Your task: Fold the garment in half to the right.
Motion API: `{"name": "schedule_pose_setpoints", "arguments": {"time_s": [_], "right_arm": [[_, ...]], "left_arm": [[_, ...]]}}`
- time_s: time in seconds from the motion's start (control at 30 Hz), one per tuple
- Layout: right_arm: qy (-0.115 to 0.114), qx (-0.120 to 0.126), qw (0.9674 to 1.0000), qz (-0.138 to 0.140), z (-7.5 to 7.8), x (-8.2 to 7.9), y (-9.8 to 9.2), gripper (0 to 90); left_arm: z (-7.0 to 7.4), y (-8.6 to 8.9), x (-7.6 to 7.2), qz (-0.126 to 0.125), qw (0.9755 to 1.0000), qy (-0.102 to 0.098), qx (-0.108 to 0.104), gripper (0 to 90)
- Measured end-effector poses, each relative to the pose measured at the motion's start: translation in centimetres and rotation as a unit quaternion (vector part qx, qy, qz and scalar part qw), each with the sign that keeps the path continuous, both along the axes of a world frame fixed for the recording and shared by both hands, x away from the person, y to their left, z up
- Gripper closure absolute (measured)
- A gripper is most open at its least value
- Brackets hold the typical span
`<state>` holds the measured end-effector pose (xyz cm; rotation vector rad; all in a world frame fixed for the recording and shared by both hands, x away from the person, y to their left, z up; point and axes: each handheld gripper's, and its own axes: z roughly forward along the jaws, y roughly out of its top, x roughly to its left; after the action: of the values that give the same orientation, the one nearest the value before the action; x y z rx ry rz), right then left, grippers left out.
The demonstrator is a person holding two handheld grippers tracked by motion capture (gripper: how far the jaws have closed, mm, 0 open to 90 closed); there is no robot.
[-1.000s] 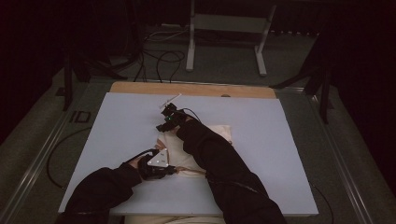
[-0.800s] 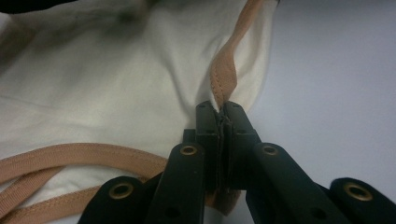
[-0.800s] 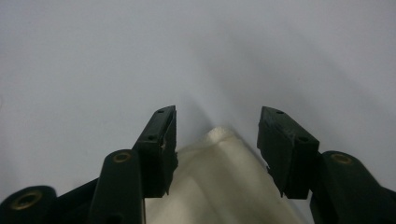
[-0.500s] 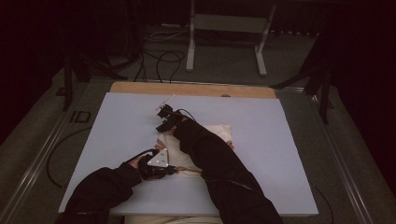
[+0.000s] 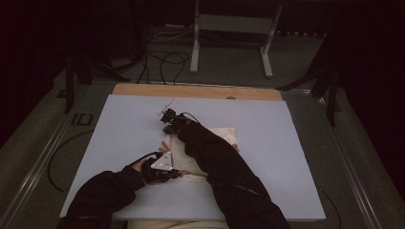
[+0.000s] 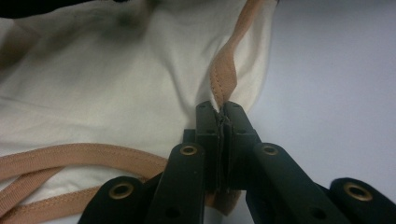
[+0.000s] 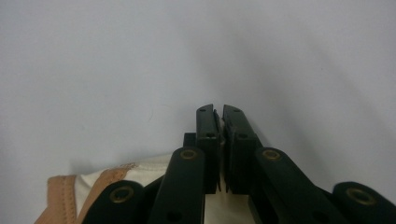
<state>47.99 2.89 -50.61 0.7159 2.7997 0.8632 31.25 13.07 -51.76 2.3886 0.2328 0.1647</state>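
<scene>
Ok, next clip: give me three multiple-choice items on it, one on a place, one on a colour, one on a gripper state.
1. Where does the cream garment lie?
A. on the pale blue table top
B. on the floor
C. over the metal stand

2. What colour is the garment's trim strap?
A. green
B. tan
C. black

3. How does the left gripper stand?
A. wide open
B. shut on nothing
C. shut on the trim strap

Answers:
1. A, the high view shows it spread on the table top.
2. B, the left gripper view shows a tan stitched band.
3. C, the strap runs into the closed jaws.
</scene>
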Motion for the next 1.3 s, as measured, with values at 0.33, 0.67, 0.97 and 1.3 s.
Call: {"name": "schedule_pose_setpoints", "arguments": {"time_s": [0.33,0.67,0.97,1.3], "right_arm": [[0.003,0.025,0.9997,0.008,1.3,-0.3,-0.7,87.2],[-0.005,0.042,0.9990,0.011,2.6,-0.9,-2.0,87.2],[-0.014,0.060,0.9981,0.006,4.0,-1.2,-3.8,87.2],[-0.024,0.082,0.9964,-0.005,5.3,-1.6,-6.0,87.2]], "left_arm": [[0.7,-0.2,0.0,-0.004,1.0000,-0.008,-0.001,87.7],[1.8,-0.5,0.1,-0.014,0.9998,-0.012,-0.003,87.7],[2.7,-0.9,0.0,-0.025,0.9995,-0.021,0.001,87.8],[3.9,-2.0,-0.2,-0.040,0.9985,-0.036,0.005,87.7]]}}
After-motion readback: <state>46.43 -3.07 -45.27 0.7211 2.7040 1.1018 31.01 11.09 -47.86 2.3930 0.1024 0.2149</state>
